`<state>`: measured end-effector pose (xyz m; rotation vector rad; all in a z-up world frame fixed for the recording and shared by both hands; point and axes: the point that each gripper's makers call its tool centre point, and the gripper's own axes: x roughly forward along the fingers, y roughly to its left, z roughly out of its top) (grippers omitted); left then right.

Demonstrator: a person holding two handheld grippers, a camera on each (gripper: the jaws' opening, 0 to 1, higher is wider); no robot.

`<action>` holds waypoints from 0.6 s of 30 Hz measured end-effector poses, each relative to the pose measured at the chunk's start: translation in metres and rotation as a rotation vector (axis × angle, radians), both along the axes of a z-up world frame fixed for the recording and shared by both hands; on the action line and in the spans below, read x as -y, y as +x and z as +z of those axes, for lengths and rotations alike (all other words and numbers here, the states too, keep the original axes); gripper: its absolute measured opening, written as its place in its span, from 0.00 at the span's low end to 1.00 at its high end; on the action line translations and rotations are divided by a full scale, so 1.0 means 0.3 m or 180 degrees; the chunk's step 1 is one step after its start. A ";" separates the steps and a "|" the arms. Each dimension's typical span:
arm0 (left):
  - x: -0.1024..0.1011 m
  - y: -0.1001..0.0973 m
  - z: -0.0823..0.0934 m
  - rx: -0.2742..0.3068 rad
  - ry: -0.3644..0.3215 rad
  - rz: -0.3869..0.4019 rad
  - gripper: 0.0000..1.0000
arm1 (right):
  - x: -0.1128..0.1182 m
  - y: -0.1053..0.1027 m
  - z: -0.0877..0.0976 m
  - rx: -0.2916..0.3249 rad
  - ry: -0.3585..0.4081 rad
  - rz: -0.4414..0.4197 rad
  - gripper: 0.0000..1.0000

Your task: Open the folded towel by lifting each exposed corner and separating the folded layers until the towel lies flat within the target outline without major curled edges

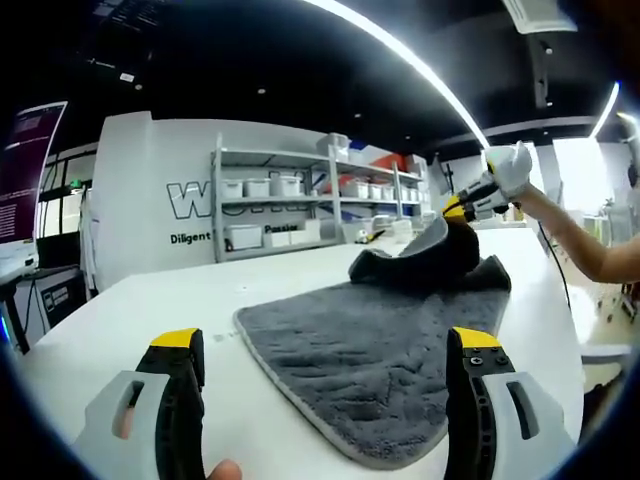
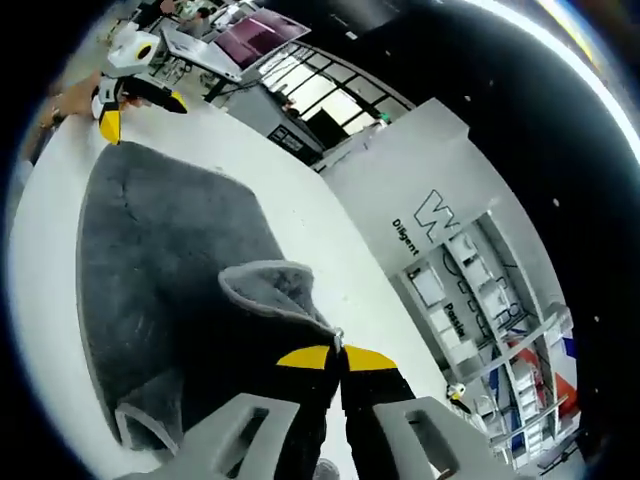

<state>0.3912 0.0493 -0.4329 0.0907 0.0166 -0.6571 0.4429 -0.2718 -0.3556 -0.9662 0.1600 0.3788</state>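
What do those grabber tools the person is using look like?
Each hand-held gripper has two pale grey jaws with black inner faces and yellow tips: the left, the right. The hand on the right one wears a white glove; the forearm is bare.

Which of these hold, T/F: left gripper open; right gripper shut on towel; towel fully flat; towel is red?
1. The left gripper is open. True.
2. The right gripper is shut on the towel. True; it pinches a raised fold.
3. The towel lies fully flat on the table. False; the far part is lifted and bunched.
4. The towel is red. False; it is dark grey with a lighter edge.
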 end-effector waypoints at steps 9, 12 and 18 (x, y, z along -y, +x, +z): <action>0.009 -0.014 -0.004 0.0000 -0.0003 0.0001 0.99 | 0.228 0.068 0.102 0.0186 -0.0084 -0.0473 0.00; 0.010 -0.015 -0.005 -0.0003 0.0002 0.0003 0.99 | 0.292 0.090 0.109 0.0181 -0.0072 -0.0602 0.00; 0.012 -0.020 -0.007 -0.0005 0.0004 0.0008 0.99 | 0.420 0.125 0.087 0.0130 -0.0092 -0.0866 0.00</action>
